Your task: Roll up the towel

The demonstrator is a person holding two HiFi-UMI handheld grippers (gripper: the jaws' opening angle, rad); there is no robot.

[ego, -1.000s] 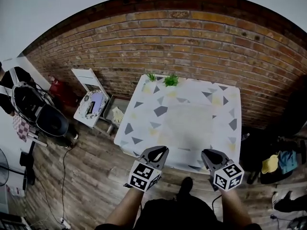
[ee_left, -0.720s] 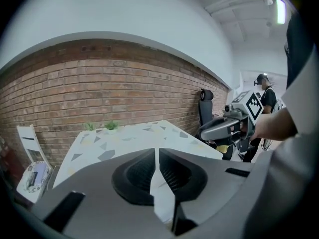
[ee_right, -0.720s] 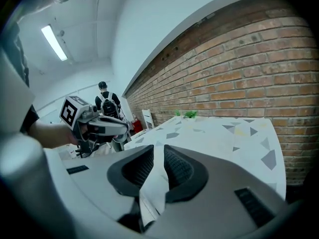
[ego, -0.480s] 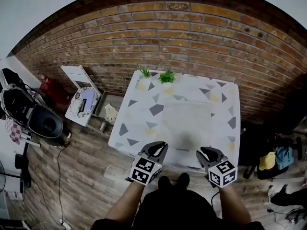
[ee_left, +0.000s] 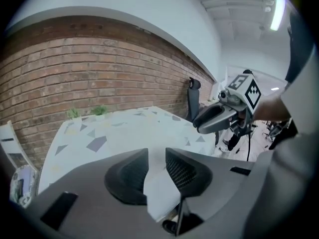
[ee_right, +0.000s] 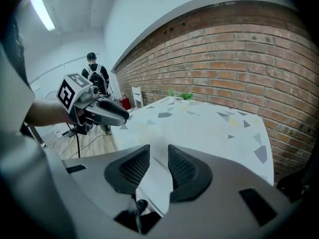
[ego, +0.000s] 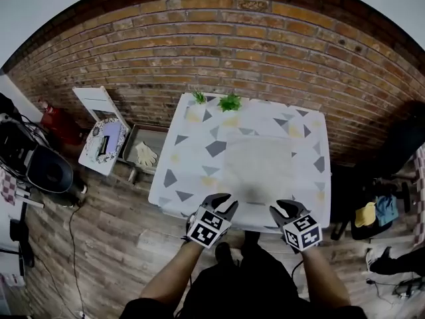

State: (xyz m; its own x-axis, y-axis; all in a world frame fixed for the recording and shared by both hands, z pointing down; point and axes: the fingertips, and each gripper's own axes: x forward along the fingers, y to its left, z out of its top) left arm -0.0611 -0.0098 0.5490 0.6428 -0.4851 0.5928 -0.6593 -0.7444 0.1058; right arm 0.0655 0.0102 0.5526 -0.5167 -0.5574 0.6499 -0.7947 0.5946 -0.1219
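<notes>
The towel (ego: 259, 168) is lying flat and unrolled on the patterned table (ego: 189, 155), toward its right half. The left claw (ego: 222, 201) and right claw (ego: 284, 208) are hovering at the table's near edge. Their jaws are standing apart, having just been opening, and are gripping nothing. Only pale surface is showing through each gap.

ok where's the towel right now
In the head view the towel lies flat on the patterned table, slightly right of centre, nearer the person's edge than the small plants by the brick wall.
</notes>
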